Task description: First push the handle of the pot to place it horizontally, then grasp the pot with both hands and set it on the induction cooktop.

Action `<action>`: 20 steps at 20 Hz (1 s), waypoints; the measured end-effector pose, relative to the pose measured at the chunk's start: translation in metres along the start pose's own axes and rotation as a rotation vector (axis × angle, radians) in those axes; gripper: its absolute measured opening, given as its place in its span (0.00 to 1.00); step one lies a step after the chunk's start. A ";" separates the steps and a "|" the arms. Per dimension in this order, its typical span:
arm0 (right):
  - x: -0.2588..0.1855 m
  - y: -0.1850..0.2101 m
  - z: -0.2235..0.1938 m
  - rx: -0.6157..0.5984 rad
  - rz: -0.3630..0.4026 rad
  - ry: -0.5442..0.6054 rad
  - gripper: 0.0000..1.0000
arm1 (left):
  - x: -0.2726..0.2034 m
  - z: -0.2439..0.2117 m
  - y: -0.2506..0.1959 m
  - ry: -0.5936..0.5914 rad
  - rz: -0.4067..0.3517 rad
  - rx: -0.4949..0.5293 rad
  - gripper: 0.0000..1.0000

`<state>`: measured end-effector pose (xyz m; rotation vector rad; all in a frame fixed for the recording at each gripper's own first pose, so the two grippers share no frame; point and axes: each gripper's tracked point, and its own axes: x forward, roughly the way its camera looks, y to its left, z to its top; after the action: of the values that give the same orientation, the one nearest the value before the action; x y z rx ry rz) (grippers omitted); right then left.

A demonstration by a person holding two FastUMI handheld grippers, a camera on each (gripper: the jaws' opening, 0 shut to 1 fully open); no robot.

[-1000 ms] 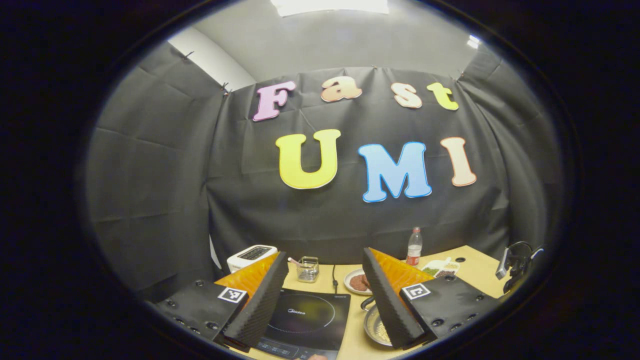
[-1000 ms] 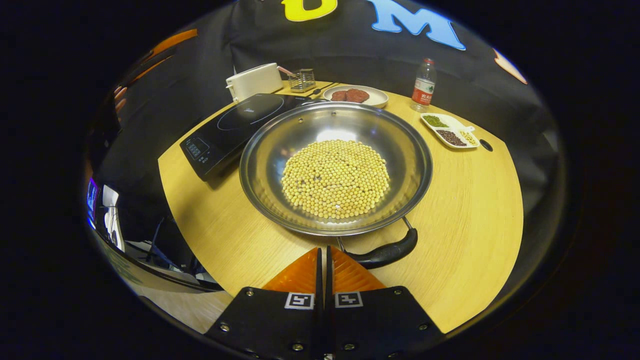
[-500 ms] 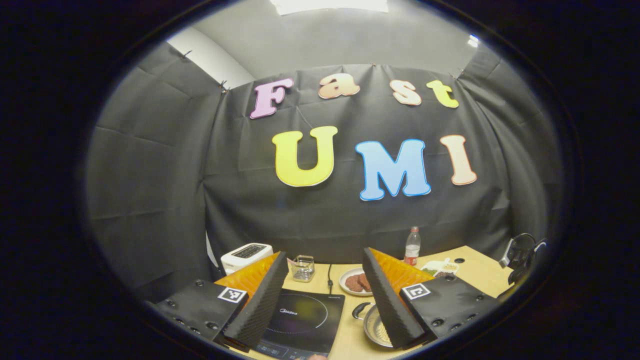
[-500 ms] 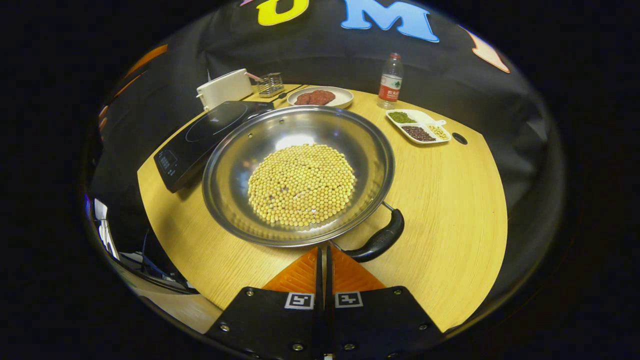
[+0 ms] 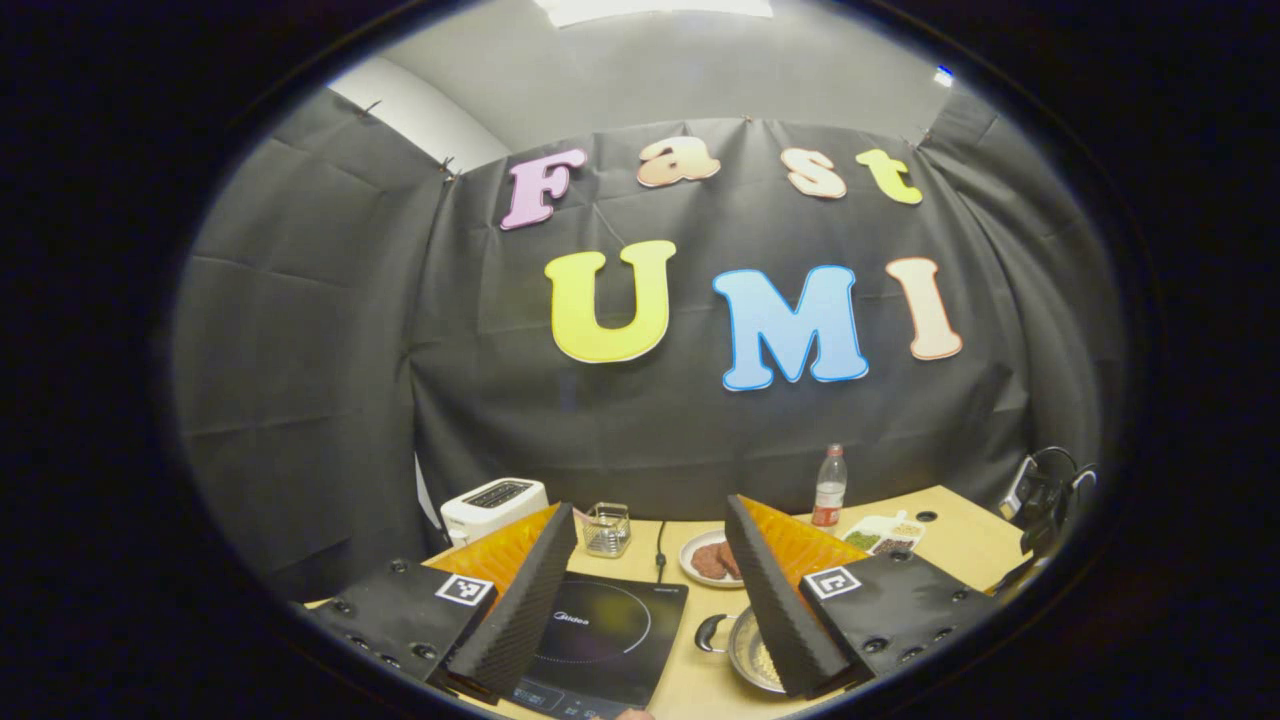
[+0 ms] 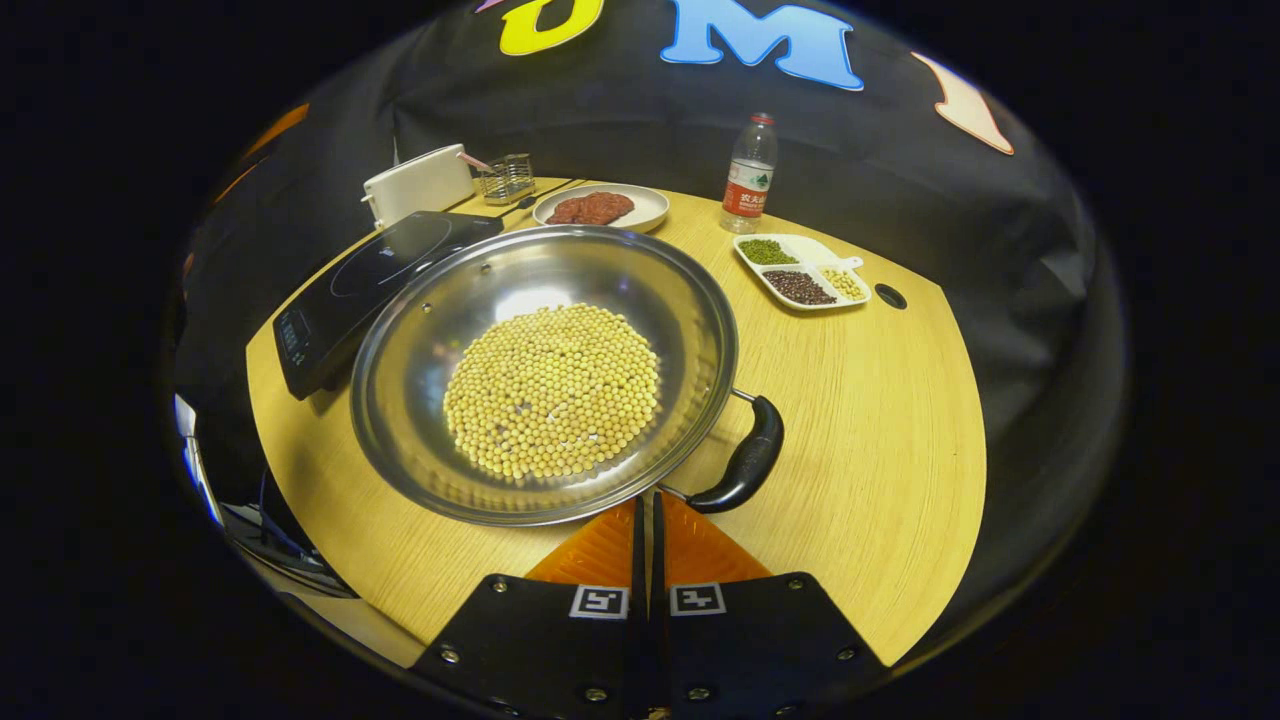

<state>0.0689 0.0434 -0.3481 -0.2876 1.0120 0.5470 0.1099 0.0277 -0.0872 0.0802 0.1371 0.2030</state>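
Pot-turning underway: right hand-held gripper [image 6: 647, 515], fingers together, nudges black handle [image 6: 742, 463] of steel bean-filled pot [image 6: 540, 370]; left hand-held gripper [image 5: 650, 590] apart above black induction cooktop [image 5: 600, 640]. Grasp, placement remain.

A: Enclosure? B: Black cloth wall [image 5: 300, 350] on three sides, creased, pinned along the top; grey ceiling [image 5: 680, 70] with one bright light panel [image 5: 655, 8].
A: Furniture? B: Light wood worktop [image 6: 900, 430], curved front edge.
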 end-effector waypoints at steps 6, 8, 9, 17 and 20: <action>0.006 -0.019 0.013 0.059 -0.052 -0.042 0.01 | 0.000 -0.018 -0.006 0.036 -0.010 0.015 0.97; 0.000 -0.021 0.020 0.082 -0.052 -0.079 0.01 | 0.003 -0.025 -0.007 0.046 -0.025 0.014 0.97; -0.005 -0.025 0.025 0.086 -0.067 -0.111 0.01 | 0.005 -0.029 -0.007 0.052 -0.033 0.012 1.00; -0.031 -0.028 0.066 0.223 -0.101 -0.299 0.97 | 0.032 -0.090 -0.028 0.188 -0.153 -0.060 1.00; -0.029 -0.032 0.072 0.262 -0.122 -0.320 0.97 | 0.046 -0.116 -0.036 0.244 -0.183 -0.062 0.97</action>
<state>0.1270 0.0424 -0.2873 -0.0253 0.7393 0.3314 0.1451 0.0101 -0.2110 -0.0192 0.3798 0.0337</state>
